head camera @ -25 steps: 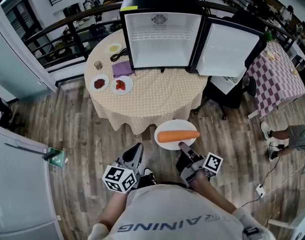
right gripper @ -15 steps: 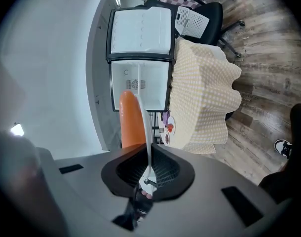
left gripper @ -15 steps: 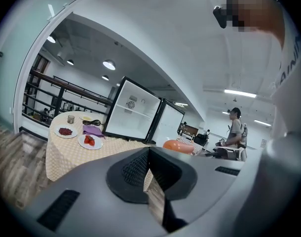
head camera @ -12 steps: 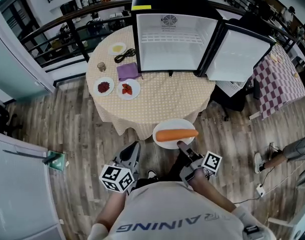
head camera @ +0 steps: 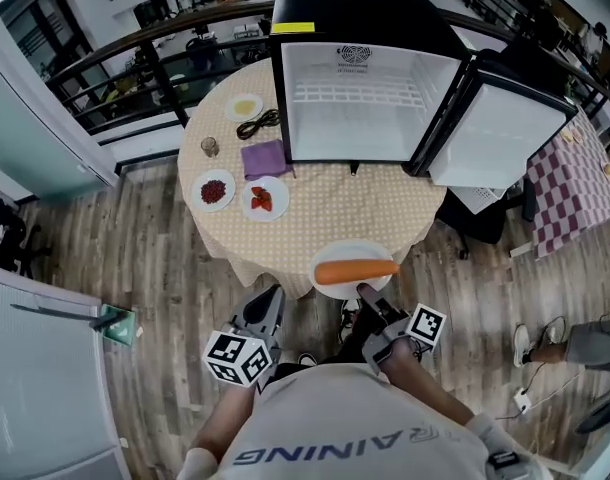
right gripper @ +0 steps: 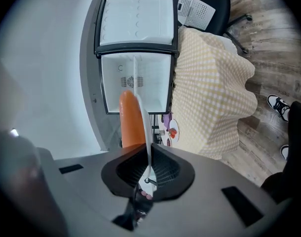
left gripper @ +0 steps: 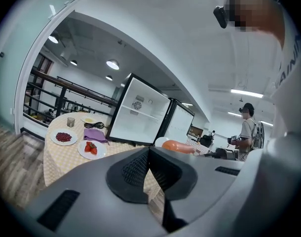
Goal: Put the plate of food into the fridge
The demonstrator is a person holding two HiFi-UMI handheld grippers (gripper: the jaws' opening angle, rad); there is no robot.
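Moved since earlier: table and fridge sit closer to the person in the head view, and the plate now overlaps the table's near edge instead of hanging over bare floor.
Task's thing: white plate carrying one long orange sausage-shaped piece of food, in the air in front of the fridge's open mouth and well short of it.
Right gripper: pinching the plate's near rim only, so the rest of the plate sticks out toward the fridge unsupported.
Left gripper: jaws pressed together on nothing, held low, farther from the fridge than the plate.
Fridge: door swung wide to the right, white interior bare, one shelf high up.
Risk, roll: the food is round and loose, so a dip of the plate's far edge could likely send it off.
Risk, slip: a thin rim in a one-sided pinch may pivot or slide out if jolted.
Risk, knock: the plate's far edge could catch the fridge's lower frame if it arrives too low.
Bystanders: strawberry plate and purple cloth lie left of the fridge's mouth, apparently off the path.
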